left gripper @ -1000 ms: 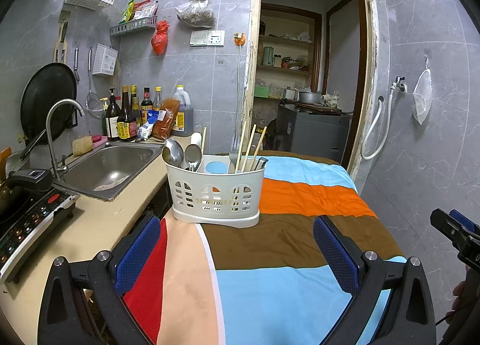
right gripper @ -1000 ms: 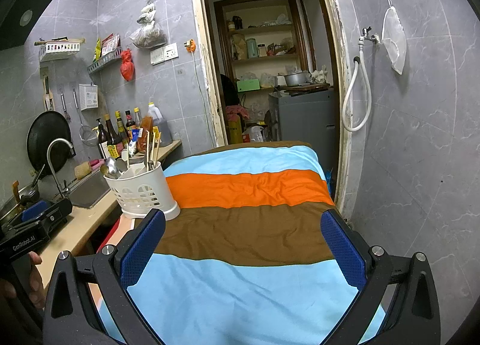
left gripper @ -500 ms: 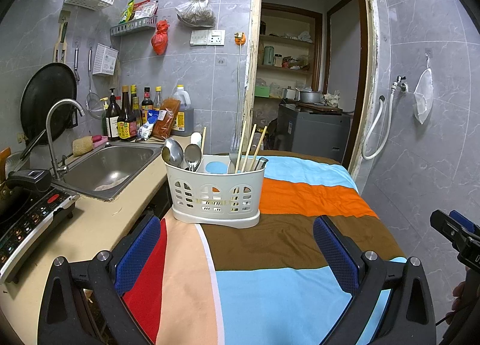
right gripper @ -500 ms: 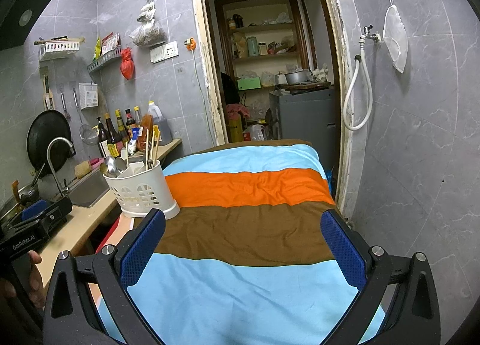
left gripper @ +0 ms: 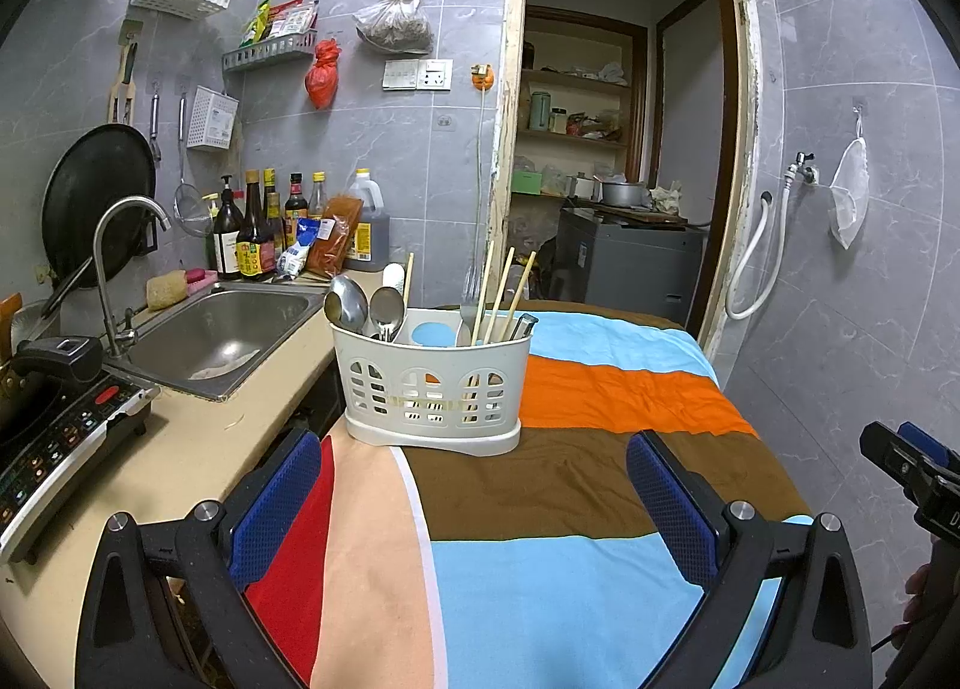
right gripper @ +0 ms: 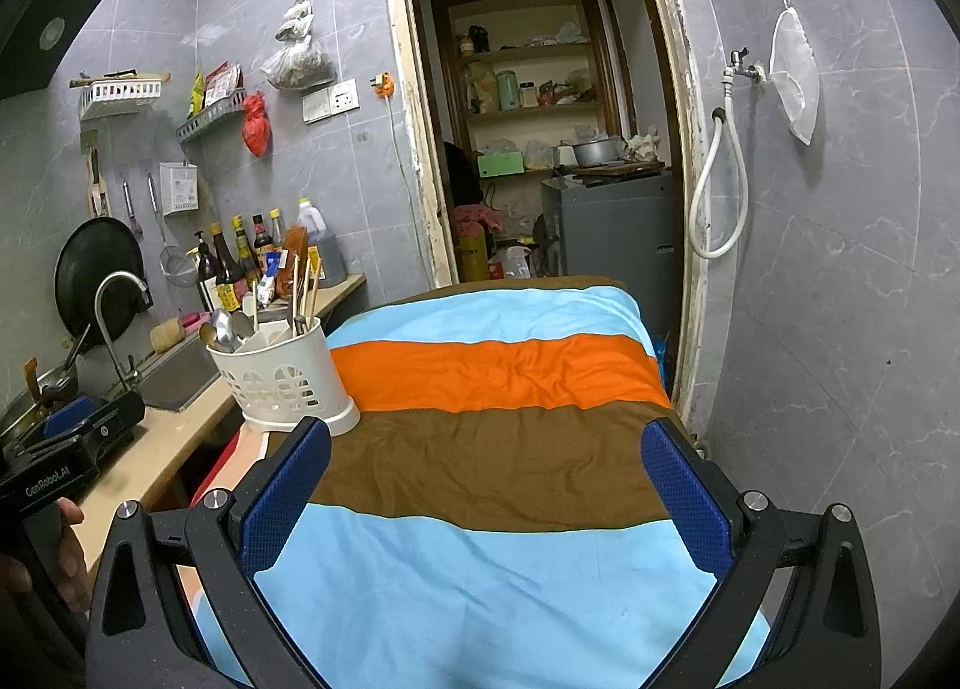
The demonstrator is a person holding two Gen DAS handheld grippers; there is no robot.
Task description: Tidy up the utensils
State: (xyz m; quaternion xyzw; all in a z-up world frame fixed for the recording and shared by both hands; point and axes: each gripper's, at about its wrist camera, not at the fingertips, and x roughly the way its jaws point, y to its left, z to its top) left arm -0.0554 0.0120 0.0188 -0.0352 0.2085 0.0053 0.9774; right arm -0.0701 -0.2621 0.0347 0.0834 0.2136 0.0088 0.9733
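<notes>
A white slotted utensil caddy (left gripper: 429, 389) stands on the left edge of a striped cloth-covered table (left gripper: 600, 479). Metal spoons (left gripper: 360, 305) lean in its left compartment and wooden chopsticks (left gripper: 501, 293) with a dark-handled utensil in its right. My left gripper (left gripper: 474, 494) hangs open a short way in front of the caddy, with nothing between its blue pads. In the right wrist view the caddy (right gripper: 282, 377) is at the left, and my right gripper (right gripper: 486, 485) is open over the brown and blue stripes (right gripper: 492, 473), holding nothing.
A beige counter (left gripper: 180, 449) on the left carries a steel sink (left gripper: 222, 329) with a tap, an induction cooker (left gripper: 54, 437) and sauce bottles (left gripper: 258, 233). A doorway (right gripper: 540, 149) opens behind the table. A tiled wall with a hose (right gripper: 720, 191) bounds the right side.
</notes>
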